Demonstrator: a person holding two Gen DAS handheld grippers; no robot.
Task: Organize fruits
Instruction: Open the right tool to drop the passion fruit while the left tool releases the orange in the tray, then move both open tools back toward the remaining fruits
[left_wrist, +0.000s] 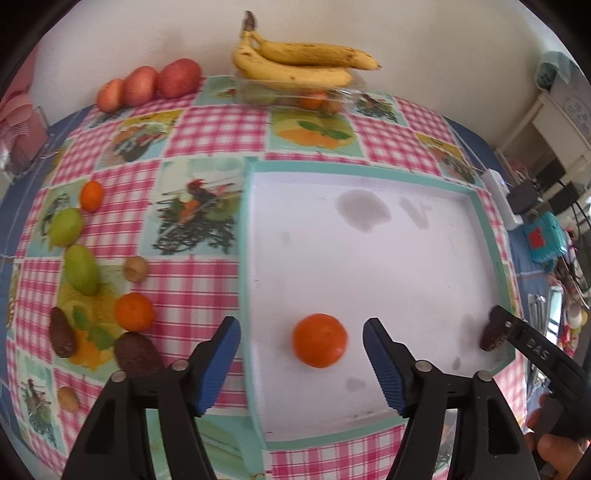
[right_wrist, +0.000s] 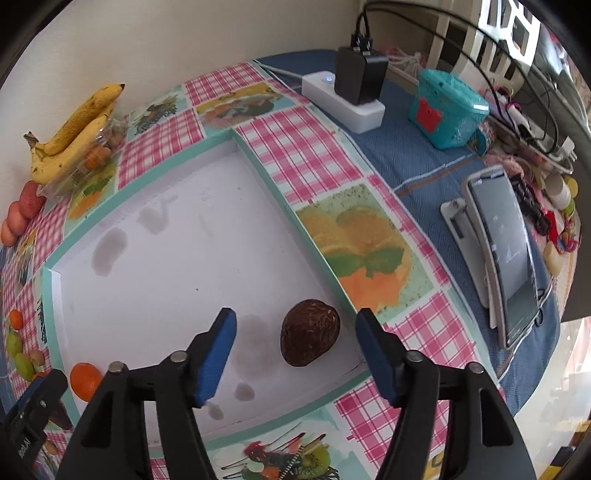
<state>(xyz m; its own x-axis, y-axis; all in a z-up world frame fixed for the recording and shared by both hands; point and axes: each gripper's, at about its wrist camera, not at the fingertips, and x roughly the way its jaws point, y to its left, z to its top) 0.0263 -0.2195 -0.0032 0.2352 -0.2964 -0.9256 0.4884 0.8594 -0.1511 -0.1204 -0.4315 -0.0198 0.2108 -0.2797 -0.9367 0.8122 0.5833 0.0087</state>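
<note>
Wide-open left fingers (left_wrist: 301, 369) frame an orange (left_wrist: 320, 340) in the tray (left_wrist: 484, 218); wide right fingers (right_wrist: 295, 363) frame an avocado (right_wrist: 309, 332). Most fruit (left_wrist: 82, 269) waits outside, left of the fingers.

Your widest free room is the tray's (left_wrist: 484, 218) bare white middle and far half. Near its front, the orange (left_wrist: 320, 345) and dark avocado (right_wrist: 309, 332) block you (one toward each corner). Left of it, loose fruit (left_wrist: 82, 269) crowds the cloth.
</note>
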